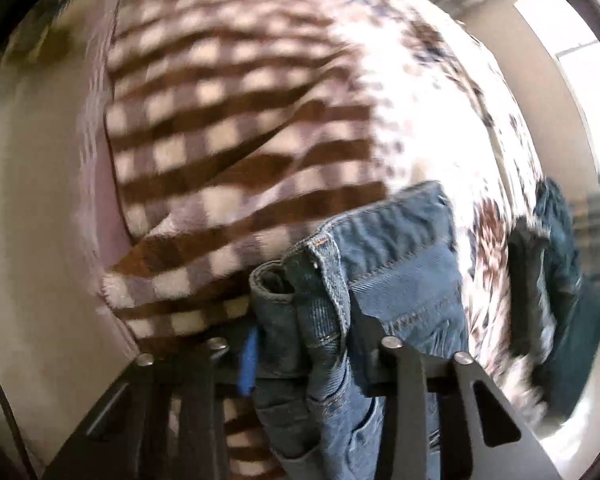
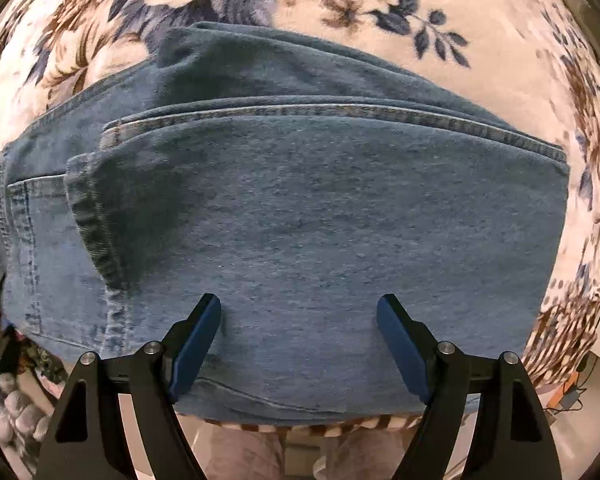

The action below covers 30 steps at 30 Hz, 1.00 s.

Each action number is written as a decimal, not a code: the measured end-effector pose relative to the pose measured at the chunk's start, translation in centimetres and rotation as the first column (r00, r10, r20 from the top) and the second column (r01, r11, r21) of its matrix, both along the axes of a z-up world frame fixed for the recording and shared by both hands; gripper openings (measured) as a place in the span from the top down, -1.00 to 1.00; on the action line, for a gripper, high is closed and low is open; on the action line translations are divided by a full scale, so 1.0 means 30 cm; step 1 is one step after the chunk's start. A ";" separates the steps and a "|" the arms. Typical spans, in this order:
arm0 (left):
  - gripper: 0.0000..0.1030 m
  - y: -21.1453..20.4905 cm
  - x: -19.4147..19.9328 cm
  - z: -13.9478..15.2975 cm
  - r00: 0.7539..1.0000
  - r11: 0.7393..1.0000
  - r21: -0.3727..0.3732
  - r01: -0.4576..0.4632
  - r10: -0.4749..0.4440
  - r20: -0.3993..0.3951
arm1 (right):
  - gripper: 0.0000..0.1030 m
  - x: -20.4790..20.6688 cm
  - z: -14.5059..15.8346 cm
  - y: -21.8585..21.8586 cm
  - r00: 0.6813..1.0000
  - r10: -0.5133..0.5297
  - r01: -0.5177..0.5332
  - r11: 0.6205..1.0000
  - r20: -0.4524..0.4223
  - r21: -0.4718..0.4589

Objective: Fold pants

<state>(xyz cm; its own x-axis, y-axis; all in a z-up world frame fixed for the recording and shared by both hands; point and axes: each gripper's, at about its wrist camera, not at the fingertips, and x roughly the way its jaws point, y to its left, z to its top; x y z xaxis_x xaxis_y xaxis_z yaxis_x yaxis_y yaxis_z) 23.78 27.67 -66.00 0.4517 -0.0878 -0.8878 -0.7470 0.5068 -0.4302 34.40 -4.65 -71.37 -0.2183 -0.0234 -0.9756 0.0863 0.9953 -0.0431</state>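
The blue denim pants [image 2: 300,216] lie folded on a floral blanket [image 2: 380,8] in the right wrist view, legs laid over the seat, a back pocket at the left. My right gripper [image 2: 299,312] is open, its blue-padded fingers [image 2: 196,344] spread just above the near part of the denim, holding nothing. In the left wrist view my left gripper [image 1: 300,344] is shut on the pants' waistband [image 1: 332,264] and lifts that bunched corner; the denim hides the fingertips. The other gripper shows as a dark blurred shape [image 1: 540,280] at the right.
A brown-and-white checkered blanket [image 1: 228,140] covers the left of the bed beside the floral one [image 1: 440,100]. The bed's edge drops to a pale floor [image 1: 40,220] at the left. A bright window [image 1: 572,40] is at the far right.
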 end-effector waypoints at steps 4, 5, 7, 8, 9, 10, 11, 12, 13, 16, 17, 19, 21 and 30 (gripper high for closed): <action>0.52 -0.092 0.007 0.143 0.993 0.979 0.173 0.111 -0.115 0.011 | -0.60 -0.009 -0.007 -0.046 1.000 -0.002 0.002 1.000 0.005 -0.013; 0.54 -0.107 0.010 0.168 0.991 0.973 0.190 0.129 -0.135 0.019 | -0.60 -0.009 -0.007 -0.058 1.000 -0.005 0.005 1.000 0.007 -0.017; 0.55 -0.138 0.024 0.225 0.983 0.960 0.223 0.171 -0.182 0.032 | -0.60 -0.004 -0.006 -0.088 1.000 -0.011 0.011 1.000 0.013 -0.019; 0.56 -0.149 0.029 0.242 0.980 0.955 0.233 0.182 -0.196 0.039 | -0.60 -0.007 -0.002 -0.104 1.000 -0.015 0.015 1.000 0.018 -0.021; 0.56 -0.161 0.038 0.260 0.976 0.950 0.244 0.197 -0.213 0.041 | -0.60 -0.010 0.004 -0.123 1.000 -0.020 0.021 0.999 0.023 -0.024; 0.56 -0.178 0.050 0.281 0.971 0.941 0.259 0.218 -0.237 0.044 | -0.60 -0.012 0.015 -0.146 0.999 -0.025 0.025 0.999 0.029 -0.029; 0.56 -0.202 0.064 0.305 0.963 0.925 0.287 0.247 -0.268 0.035 | -0.60 -0.010 0.023 -0.163 0.999 -0.024 0.026 0.999 0.034 -0.041; 0.57 -0.225 0.077 0.323 0.956 0.908 0.317 0.274 -0.294 0.017 | -0.60 -0.015 0.032 -0.185 0.999 -0.016 0.020 0.997 0.042 -0.076; 0.57 -0.262 0.094 0.348 0.940 0.883 0.346 0.316 -0.340 0.007 | -0.60 -0.026 0.044 -0.193 0.999 -0.012 0.017 0.995 0.051 -0.096; 0.57 -0.377 0.124 0.410 0.898 0.808 0.425 0.407 -0.440 -0.023 | -0.60 -0.040 0.066 -0.258 0.997 -0.013 0.023 0.991 0.076 -0.135; 0.57 -0.425 0.128 0.432 0.881 0.781 0.450 0.433 -0.473 -0.027 | -0.60 -0.045 0.069 -0.279 0.996 -0.019 0.030 0.991 0.084 -0.132; 0.57 -0.498 0.134 0.462 0.855 0.746 0.469 0.473 -0.517 -0.040 | -0.60 -0.075 0.076 -0.324 0.995 -0.031 0.042 0.992 0.093 -0.118; 0.57 -0.571 0.134 0.492 0.834 0.713 0.492 0.499 -0.550 -0.049 | -0.60 -0.101 0.083 -0.379 0.994 -0.044 0.052 0.995 0.099 -0.081; 0.58 -0.862 0.149 0.559 0.759 0.621 0.522 0.585 -0.645 -0.083 | -0.60 -0.201 0.090 -0.736 0.985 -0.132 0.135 0.991 0.110 -0.018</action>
<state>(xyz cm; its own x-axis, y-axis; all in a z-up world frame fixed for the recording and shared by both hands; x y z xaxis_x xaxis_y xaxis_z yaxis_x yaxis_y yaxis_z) 28.25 1.81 -49.23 0.5453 0.0490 -0.8368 -0.1480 0.9882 -0.0386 28.36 -26.72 -68.67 -0.1141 -0.0259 -0.9931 0.2240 0.9733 -0.0511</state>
